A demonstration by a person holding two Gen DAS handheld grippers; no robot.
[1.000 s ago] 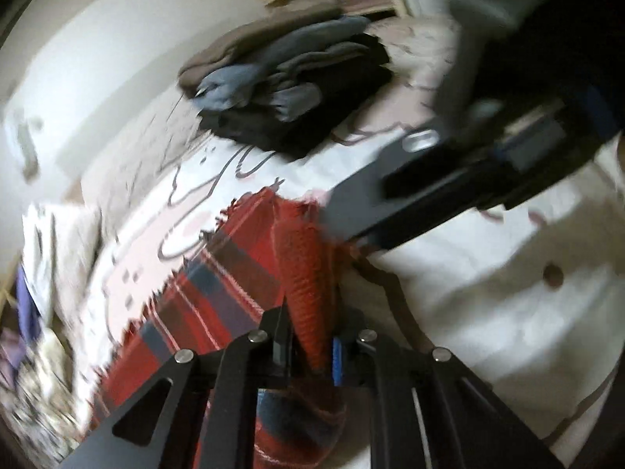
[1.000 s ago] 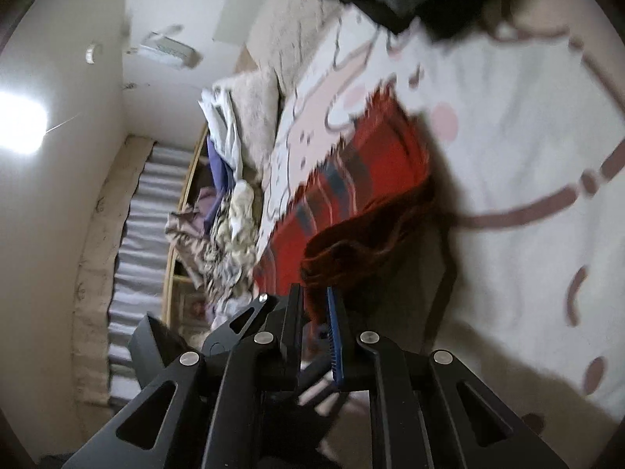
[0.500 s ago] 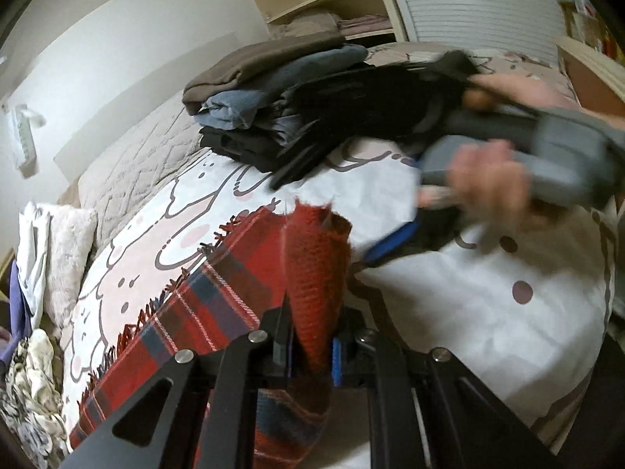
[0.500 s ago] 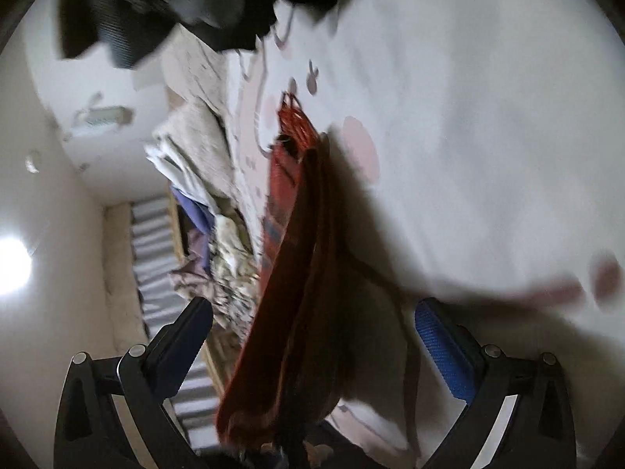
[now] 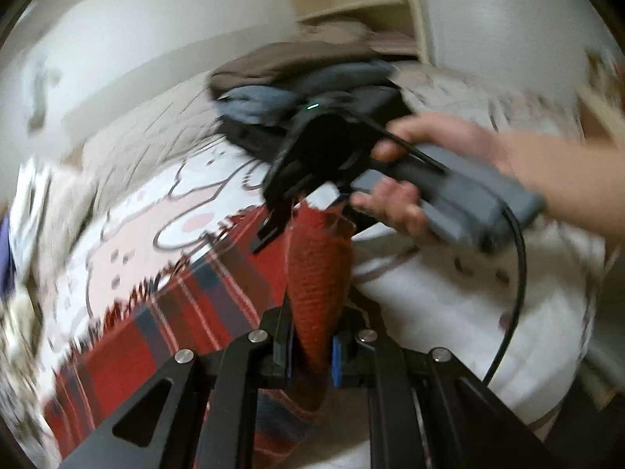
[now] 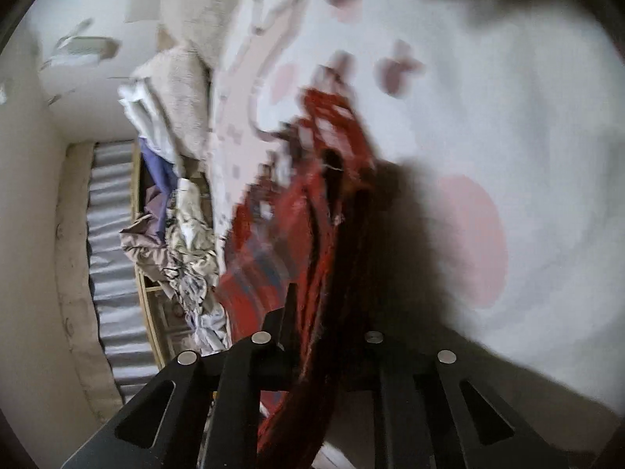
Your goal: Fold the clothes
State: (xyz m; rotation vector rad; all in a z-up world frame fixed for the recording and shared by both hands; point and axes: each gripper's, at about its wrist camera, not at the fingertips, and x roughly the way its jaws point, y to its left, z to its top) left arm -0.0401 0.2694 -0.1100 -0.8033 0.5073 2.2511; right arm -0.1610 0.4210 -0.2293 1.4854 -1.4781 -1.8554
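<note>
A red plaid scarf (image 5: 203,301) with a fringed edge lies on the white patterned bedspread (image 5: 449,305). My left gripper (image 5: 312,355) is shut on a raised fold of the scarf. In the left wrist view my right gripper (image 5: 297,215), held by a hand, pinches the top of the same fold. In the right wrist view my right gripper (image 6: 328,336) is shut on the scarf (image 6: 312,242), which hangs down between its fingers.
A stack of folded clothes (image 5: 297,90) sits at the far side of the bed, with shelves (image 5: 351,4) behind it. Crumpled clothes (image 6: 179,226) and a cream blanket (image 6: 183,78) lie at the bed's left edge. A cable (image 5: 511,281) trails from the right gripper.
My right gripper opened half a second ago, moved onto the top of the raised fold and shut on it. My left gripper kept its hold on the scarf.
</note>
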